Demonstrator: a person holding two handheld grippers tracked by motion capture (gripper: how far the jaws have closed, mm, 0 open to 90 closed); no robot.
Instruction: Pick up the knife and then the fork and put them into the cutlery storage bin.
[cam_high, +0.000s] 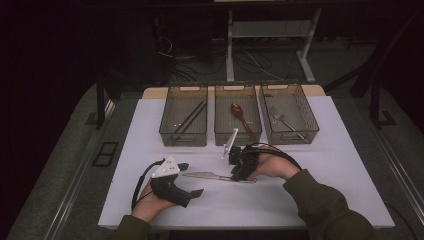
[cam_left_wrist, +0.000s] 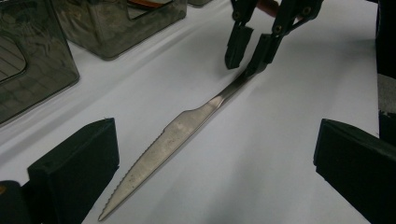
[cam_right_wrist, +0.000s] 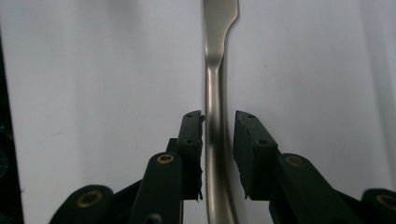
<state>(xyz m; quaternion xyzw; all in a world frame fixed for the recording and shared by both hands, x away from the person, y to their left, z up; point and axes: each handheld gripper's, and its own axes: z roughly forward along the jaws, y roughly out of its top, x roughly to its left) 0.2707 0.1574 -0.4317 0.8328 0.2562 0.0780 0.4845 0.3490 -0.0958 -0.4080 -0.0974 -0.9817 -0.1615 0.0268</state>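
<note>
While the right gripper (cam_right_wrist: 218, 140) stands low over the table (cam_high: 150, 120), its two jaws are parted and straddle the handle of the knife (cam_right_wrist: 215, 107), one on each side, with a thin gap still open, so nothing is clamped yet. I judge they are placed so to close across the narrow handle, which is easier to pinch than the flat blade. From these jaws the knife lies flat on the table and runs straight ahead, its serrated blade pointing toward the left gripper (cam_high: 187, 182). That gripper rests just beyond the blade tip with its jaws wide apart and empty, perhaps waiting to help. Farther off, behind the right gripper, stand three bins, with chopsticks (cam_high: 189, 120), a spoon (cam_high: 240, 115) and a fork (cam_high: 285, 121).
</note>
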